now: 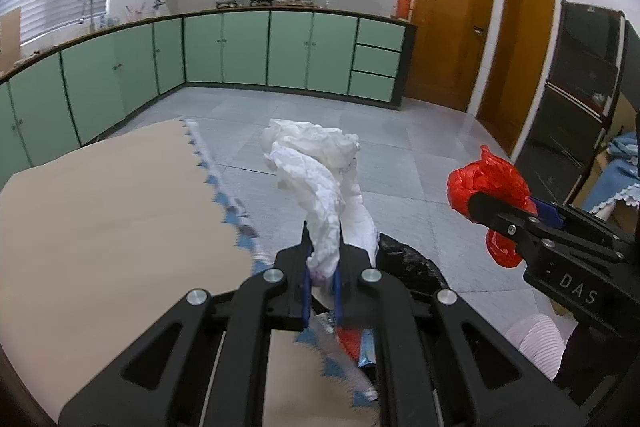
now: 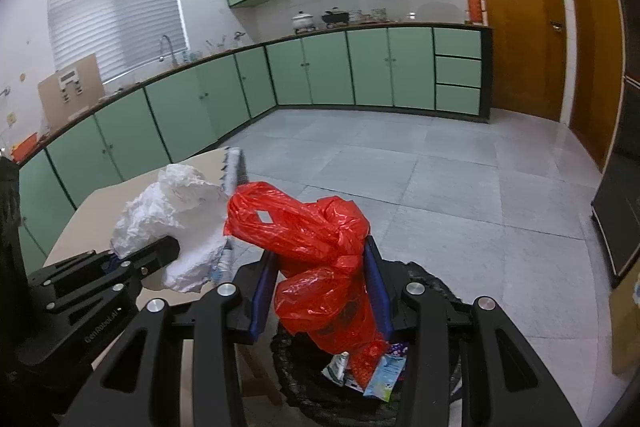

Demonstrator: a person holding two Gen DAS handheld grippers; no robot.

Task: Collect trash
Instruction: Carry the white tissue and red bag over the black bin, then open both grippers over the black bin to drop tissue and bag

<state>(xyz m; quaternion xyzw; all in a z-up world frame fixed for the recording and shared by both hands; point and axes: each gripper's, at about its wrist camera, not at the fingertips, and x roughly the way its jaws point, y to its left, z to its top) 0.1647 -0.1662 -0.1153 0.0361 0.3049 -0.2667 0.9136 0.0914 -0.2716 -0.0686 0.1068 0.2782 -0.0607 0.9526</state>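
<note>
My left gripper (image 1: 322, 259) is shut on a crumpled white plastic bag (image 1: 320, 167) and holds it up over the table's right edge, above the black-lined trash bin (image 1: 412, 267). The white bag also shows in the right wrist view (image 2: 176, 223). My right gripper (image 2: 320, 267) is shut on a crumpled red plastic bag (image 2: 316, 239) and holds it directly over the bin (image 2: 436, 283). The bin holds several wrappers (image 2: 380, 371). In the left wrist view the right gripper (image 1: 496, 207) with the red bag (image 1: 480, 183) is off to the right.
A beige table (image 1: 100, 219) with a blue-trimmed cloth edge (image 1: 224, 195) lies to the left. Green kitchen cabinets (image 2: 320, 71) line the far walls. Wooden doors (image 2: 520, 19) stand at the right. A dark cabinet (image 1: 576, 99) is at the right edge. Grey tiled floor (image 2: 440, 187) lies ahead.
</note>
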